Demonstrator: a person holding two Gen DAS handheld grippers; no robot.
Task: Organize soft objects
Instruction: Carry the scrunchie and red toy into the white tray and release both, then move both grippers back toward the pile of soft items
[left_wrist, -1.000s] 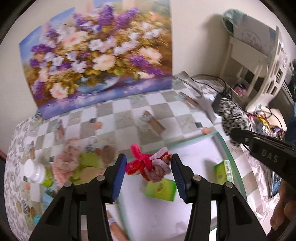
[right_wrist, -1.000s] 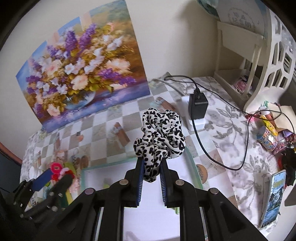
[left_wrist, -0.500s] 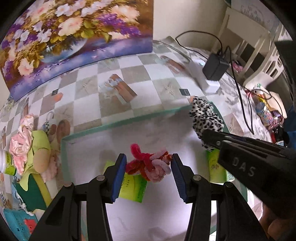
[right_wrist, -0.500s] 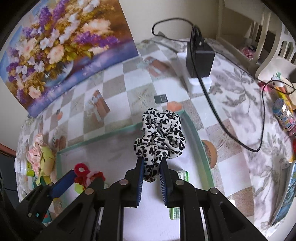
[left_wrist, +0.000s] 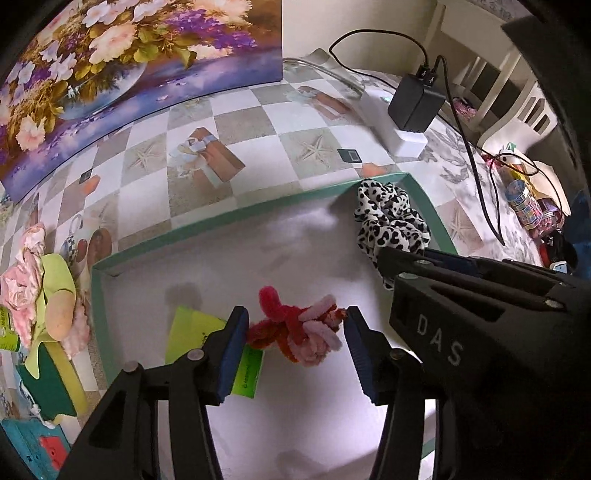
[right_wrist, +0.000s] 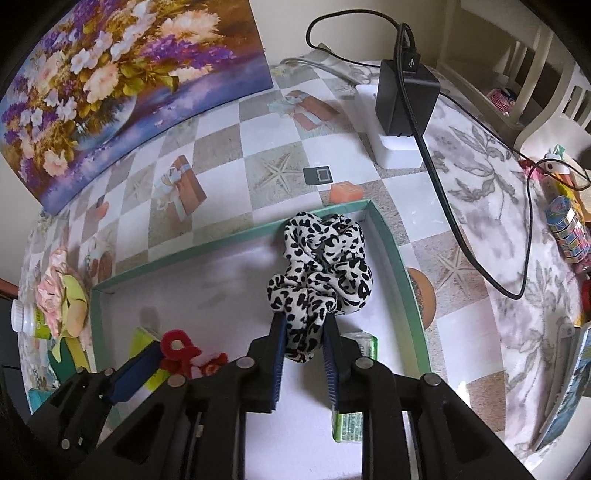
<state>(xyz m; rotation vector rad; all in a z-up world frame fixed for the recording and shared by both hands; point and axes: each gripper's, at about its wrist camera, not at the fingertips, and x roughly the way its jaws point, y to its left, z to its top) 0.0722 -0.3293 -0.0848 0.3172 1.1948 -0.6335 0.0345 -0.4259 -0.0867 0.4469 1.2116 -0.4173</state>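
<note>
A shallow box with a teal rim (left_wrist: 229, 218) (right_wrist: 406, 280) and white floor lies on the table. My left gripper (left_wrist: 295, 332) is shut on a red and pink fuzzy chenille piece (left_wrist: 299, 328), held low over the box's near-left part; it also shows in the right wrist view (right_wrist: 188, 354). My right gripper (right_wrist: 304, 354) is shut on a black-and-white leopard scrunchie (right_wrist: 321, 273), held inside the box near its far right corner; the scrunchie also shows in the left wrist view (left_wrist: 391, 221).
Green packets (left_wrist: 192, 328) (right_wrist: 356, 391) lie on the box floor. Left of the box are pink fabric flowers with a green cloth (left_wrist: 40, 280) and a white-capped bottle (right_wrist: 22, 314). A black charger on a white power strip (right_wrist: 402, 103) with cables stands behind. A flower painting (left_wrist: 110, 66) leans on the wall.
Both grippers moved forward and down into the box with their items. The scrunchie now sits lower, near the far right corner; the fuzzy piece hangs just above the floor.
</note>
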